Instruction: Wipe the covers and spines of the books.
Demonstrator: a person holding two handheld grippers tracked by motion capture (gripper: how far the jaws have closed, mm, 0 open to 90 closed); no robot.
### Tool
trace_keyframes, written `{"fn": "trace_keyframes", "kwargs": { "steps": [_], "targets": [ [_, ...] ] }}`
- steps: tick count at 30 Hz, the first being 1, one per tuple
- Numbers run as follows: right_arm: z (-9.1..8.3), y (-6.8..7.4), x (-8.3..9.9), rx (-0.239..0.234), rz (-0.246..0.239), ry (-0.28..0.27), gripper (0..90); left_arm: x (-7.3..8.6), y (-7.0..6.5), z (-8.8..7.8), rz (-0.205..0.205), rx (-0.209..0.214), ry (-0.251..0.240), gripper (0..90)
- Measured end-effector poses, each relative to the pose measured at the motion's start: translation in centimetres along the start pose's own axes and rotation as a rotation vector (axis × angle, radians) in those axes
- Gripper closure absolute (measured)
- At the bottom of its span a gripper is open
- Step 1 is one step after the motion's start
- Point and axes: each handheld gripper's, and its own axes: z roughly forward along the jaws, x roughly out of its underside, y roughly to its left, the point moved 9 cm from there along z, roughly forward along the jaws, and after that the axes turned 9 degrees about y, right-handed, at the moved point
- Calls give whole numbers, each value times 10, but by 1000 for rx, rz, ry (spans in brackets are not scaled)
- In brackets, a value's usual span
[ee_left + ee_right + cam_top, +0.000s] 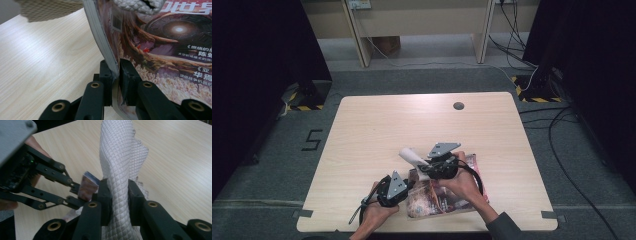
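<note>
Clamping the magazine's (160, 50) near-left corner, the left gripper (115, 75) is lifting it, while the right gripper (117, 192) is pinching a white cloth (120, 160) above it.

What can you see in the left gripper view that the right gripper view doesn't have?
Left gripper view: the magazine cover close up, with its barcode and printed lettering, and the left tool clamped on the cover's edge.

Right gripper view: the right tool clamped on the white quilted cloth, with the other tool seen from outside and a hand behind it.

Both: the magazine, the cloth and the wooden table.
</note>
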Motion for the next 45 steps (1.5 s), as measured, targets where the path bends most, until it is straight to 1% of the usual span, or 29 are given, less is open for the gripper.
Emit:
{"fn": "trace_keyframes", "kwargs": {
  "steps": [1,5,9,11,12,14,16,17,19,21,23,26,27,29,31,32,33,35,36,37,38,40,42,45],
  "targets": [
    [1,2,-2,1,-10,0,771,0,0,0,-1,0,-1,805],
    [3,8,-8,-8,-24,-6,769,0,0,0,-2,-1,-1,802],
    [4,12,-11,-13,-25,-8,769,-1,0,-1,0,-2,-1,800],
    [5,14,-13,-24,-28,-11,768,0,0,-1,0,-3,0,800],
    [5,16,-13,-23,-23,-8,769,0,0,-1,-1,-3,0,800],
    [4,16,-14,-20,-35,-7,769,-1,0,-1,1,-3,-1,800],
    [3,17,-13,-16,-28,5,771,-1,0,-1,8,-6,0,803],
    [3,15,-13,-11,-46,7,772,-1,-1,-2,9,-5,-4,803],
    [1,13,-12,-3,-45,10,772,-2,0,-3,16,-7,-4,802],
    [-1,6,-8,16,-45,27,772,-2,-1,-3,18,-10,-5,800],
    [-3,-1,-3,33,-26,44,772,-2,-1,-3,20,-10,-5,799],
    [-4,-5,0,25,-6,38,772,-2,-1,-3,24,-15,-2,798],
    [-4,-4,0,27,-5,43,772,-2,-1,-3,25,-17,-3,798],
    [-3,-1,-3,31,-19,40,771,-3,-1,-3,21,-18,-6,796],
    [-2,6,-7,18,-26,30,770,-3,-1,-4,21,-21,-6,796],
    [-1,10,-10,5,-28,21,769,-3,-1,-4,21,-21,-6,796],
    [0,12,-12,5,-42,15,769,-3,-2,-4,22,-20,-5,796],
    [0,13,-12,6,-44,21,769,-3,-2,-4,23,-18,-5,796],
    [-1,12,-11,3,-45,18,769,-3,-2,-4,31,-21,-2,797],
    [-2,10,-10,-3,-33,20,769,-4,-2,-4,36,-22,-1,797],
    [-3,8,-8,-2,-33,22,770,-4,-2,-5,36,-22,-2,796],
    [-4,1,-3,20,-23,41,769,-3,-2,-5,37,-20,1,795],
    [-5,-7,3,23,5,48,770,-3,-2,-4,39,-19,4,795],
    [-6,-17,9,36,25,60,769,-3,-2,-5,40,-20,3,795]
  ]
}}
